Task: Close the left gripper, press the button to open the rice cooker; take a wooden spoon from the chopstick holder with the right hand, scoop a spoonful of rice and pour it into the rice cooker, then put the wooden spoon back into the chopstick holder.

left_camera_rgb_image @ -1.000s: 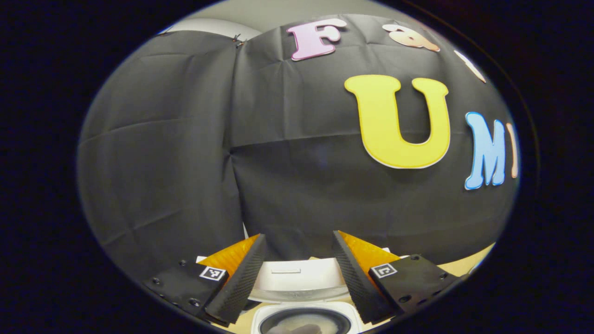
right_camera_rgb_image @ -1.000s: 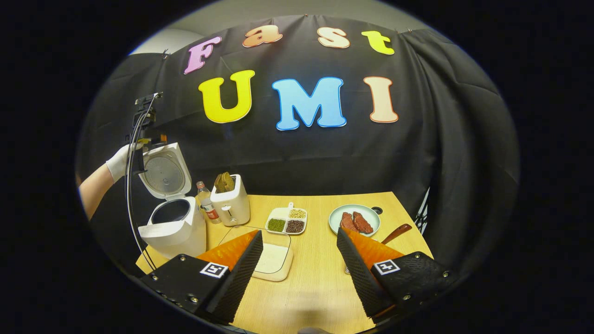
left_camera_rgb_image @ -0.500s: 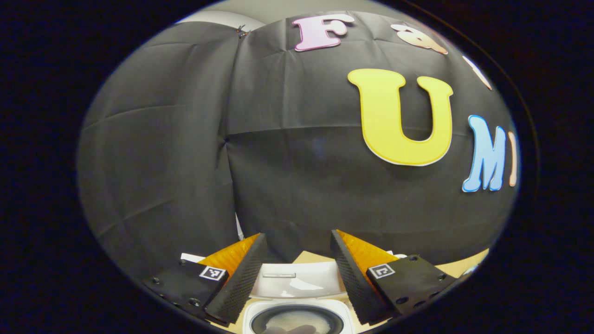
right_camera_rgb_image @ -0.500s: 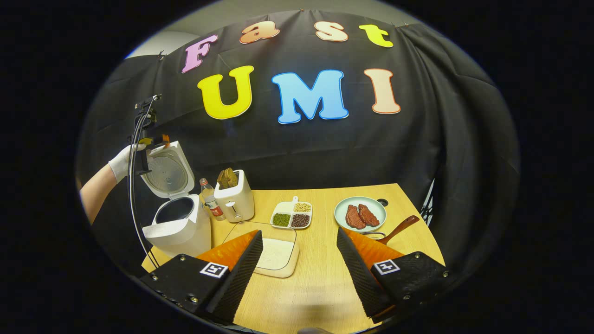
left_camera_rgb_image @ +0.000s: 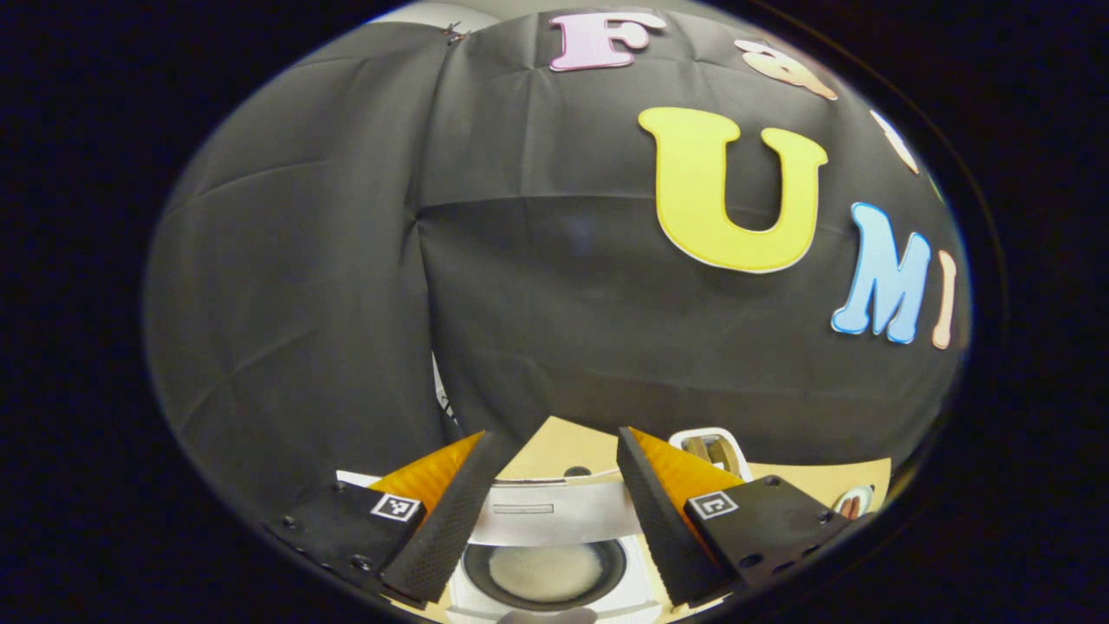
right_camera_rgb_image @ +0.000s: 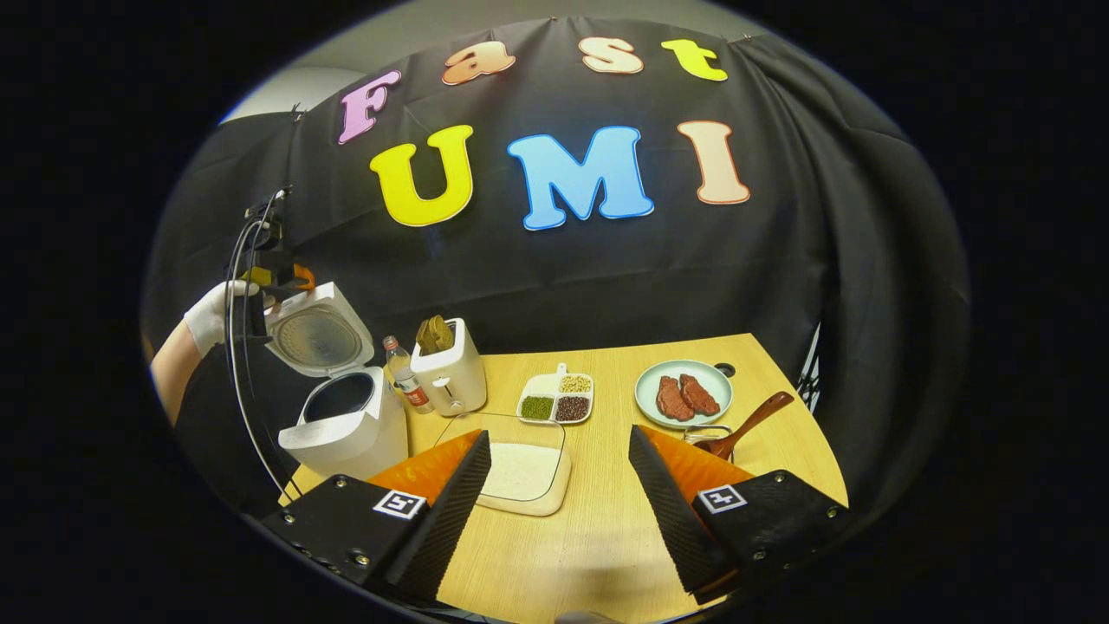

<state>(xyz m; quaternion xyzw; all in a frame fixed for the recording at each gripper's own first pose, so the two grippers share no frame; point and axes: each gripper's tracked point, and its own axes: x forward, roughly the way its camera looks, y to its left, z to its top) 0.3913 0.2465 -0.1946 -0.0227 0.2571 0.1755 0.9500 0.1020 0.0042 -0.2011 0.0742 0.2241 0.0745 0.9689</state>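
Hidden: chopstick holder (right_camera_rgb_image: pixel 703 433) mostly tucked behind the right gripper (right_camera_rgb_image: pixel 554 481)'s finger; wooden spoon (right_camera_rgb_image: pixel 742 425) bowl out of sight, handle poking up right.
Count: one rice cooker (right_camera_rgb_image: pixel 346 425), one toaster (right_camera_rgb_image: pixel 450 377), one bottle (right_camera_rgb_image: pixel 405 381), two meat slices on one plate (right_camera_rgb_image: pixel 645 390).
Left gripper (left_camera_rgb_image: pixel 548 481): jaws apart, empty, over the raised lid (left_camera_rgb_image: pixel 554 511); rice inside pot.
Right gripper: jaws wide, empty, above the table (right_camera_rgb_image: pixel 598 529); spoon just beyond its right finger.

A: Even, soft light from above; the table (right_camera_rgb_image: pixel 606 537) is bright with only faint shadows.

B: Both views bow hard at the edges. The cooker (left_camera_rgb_image: pixel 546 572) at the bottom rim looks a little soft, maybe out of focus. No glare.
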